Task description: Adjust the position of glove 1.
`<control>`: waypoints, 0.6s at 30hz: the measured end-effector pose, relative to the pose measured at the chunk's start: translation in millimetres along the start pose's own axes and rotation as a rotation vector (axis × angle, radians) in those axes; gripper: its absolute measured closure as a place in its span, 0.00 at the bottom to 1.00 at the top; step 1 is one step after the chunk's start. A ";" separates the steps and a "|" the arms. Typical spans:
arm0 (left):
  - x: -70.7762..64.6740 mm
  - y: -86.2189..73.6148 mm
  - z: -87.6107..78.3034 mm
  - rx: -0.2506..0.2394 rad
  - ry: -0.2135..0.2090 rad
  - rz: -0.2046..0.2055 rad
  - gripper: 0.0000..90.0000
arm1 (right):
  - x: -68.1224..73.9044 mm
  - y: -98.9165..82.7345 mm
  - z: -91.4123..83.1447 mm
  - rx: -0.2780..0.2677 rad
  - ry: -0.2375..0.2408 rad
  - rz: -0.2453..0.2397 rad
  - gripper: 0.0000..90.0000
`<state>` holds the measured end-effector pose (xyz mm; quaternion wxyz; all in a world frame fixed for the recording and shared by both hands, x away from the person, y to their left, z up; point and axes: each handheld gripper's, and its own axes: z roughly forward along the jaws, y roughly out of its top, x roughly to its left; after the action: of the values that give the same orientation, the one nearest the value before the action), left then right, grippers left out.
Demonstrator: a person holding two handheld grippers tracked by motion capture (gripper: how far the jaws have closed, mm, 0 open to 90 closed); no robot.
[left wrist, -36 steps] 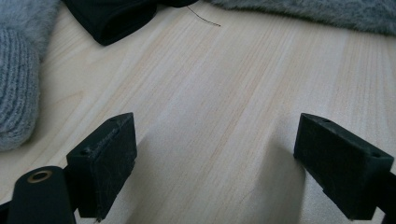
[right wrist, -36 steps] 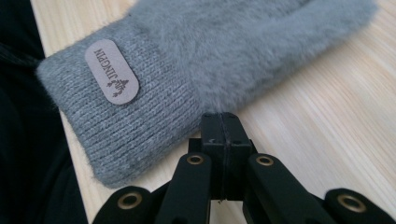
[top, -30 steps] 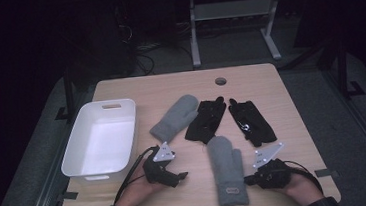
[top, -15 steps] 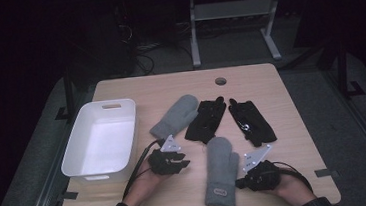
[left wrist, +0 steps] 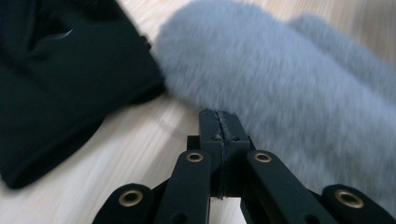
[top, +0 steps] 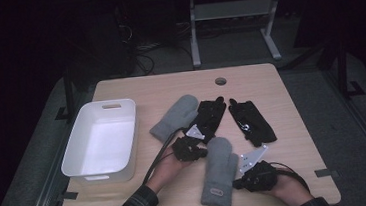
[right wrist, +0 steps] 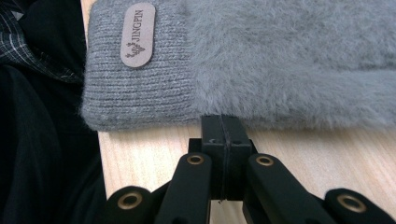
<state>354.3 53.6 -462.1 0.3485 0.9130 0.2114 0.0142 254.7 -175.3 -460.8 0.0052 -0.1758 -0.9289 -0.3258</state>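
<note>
From the high view, I could not resolve the jaws of the left gripper or the right gripper; both were too small and dark. In the left gripper view, the grey mitten was blurred and cut off at the right edge. The black glove ran off the left edge. In the right gripper view, the mitten's cuff label was partly legible; its fluffy body was cut off at the top and right edges.

A grey mitten is flanked by the left gripper and the right gripper on the table. Nearby, a white bin is seen.
</note>
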 end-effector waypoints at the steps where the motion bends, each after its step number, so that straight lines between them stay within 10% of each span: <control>1: -0.3 3.2 1.9 -0.001 -0.003 0.008 0.99 | 0.7 0.3 0.1 -0.001 0.001 0.008 1.00; 18: -1.8 28.7 15.2 -0.041 -0.047 0.032 0.99 | 1.0 17.7 11.7 -0.017 -0.026 -0.039 1.00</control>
<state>366.1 24.2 -455.0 0.3716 0.9091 0.1883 0.0025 260.8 -155.1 -459.2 -0.0146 -0.1620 -0.9293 -0.3316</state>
